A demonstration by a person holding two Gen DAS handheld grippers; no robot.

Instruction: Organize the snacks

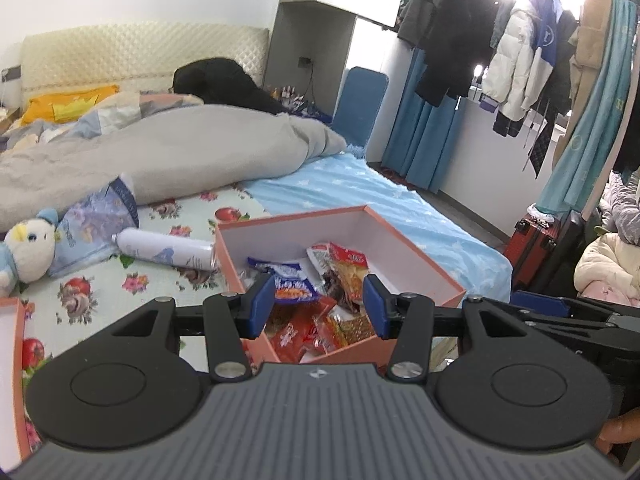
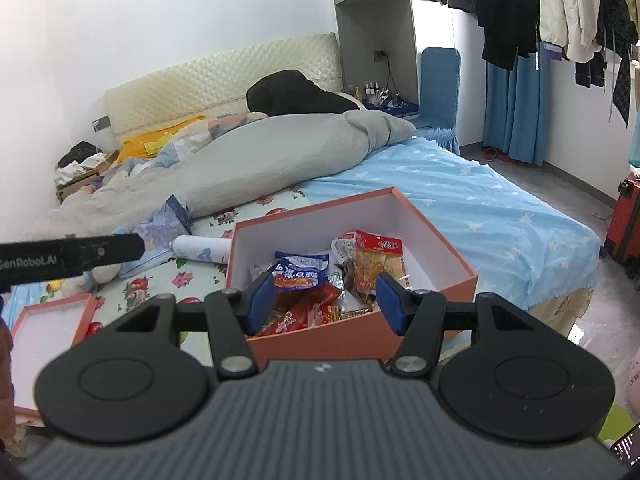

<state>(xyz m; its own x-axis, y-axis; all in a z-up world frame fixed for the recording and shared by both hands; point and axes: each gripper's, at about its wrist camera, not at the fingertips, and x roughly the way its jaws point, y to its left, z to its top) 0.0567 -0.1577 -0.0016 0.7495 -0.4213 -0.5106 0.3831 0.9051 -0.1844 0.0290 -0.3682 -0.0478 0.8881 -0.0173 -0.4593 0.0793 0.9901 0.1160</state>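
Bedroom clutter frames my view: a bed (image 2: 460, 184) with a star-print blue sheet and a floral one, a grey duvet (image 2: 260, 164) bunched toward the headboard.

My left gripper (image 1: 318, 306) has its blue pads parted with nothing between them, and my right gripper (image 2: 324, 300) stands the same, empty and gaping. Both hang just short of the near wall of the salmon-pink box (image 2: 440, 236), which sits on the bed straight ahead and a little below the fingers.

Inside it the snack packets (image 2: 304, 304) lie heaped against the near corner: a blue-and-orange pack (image 2: 298, 274) nearest my left pad in the right view, a red-and-yellow pack (image 2: 378, 260) propped upright toward the right pad, its long axis running away from me. The right gripper looks the better placed for that one, I judge.

Farther out, a white spray can (image 1: 164, 249) lies on its side touching the box's left wall, and the box lid (image 2: 52, 332) lies well to the left.
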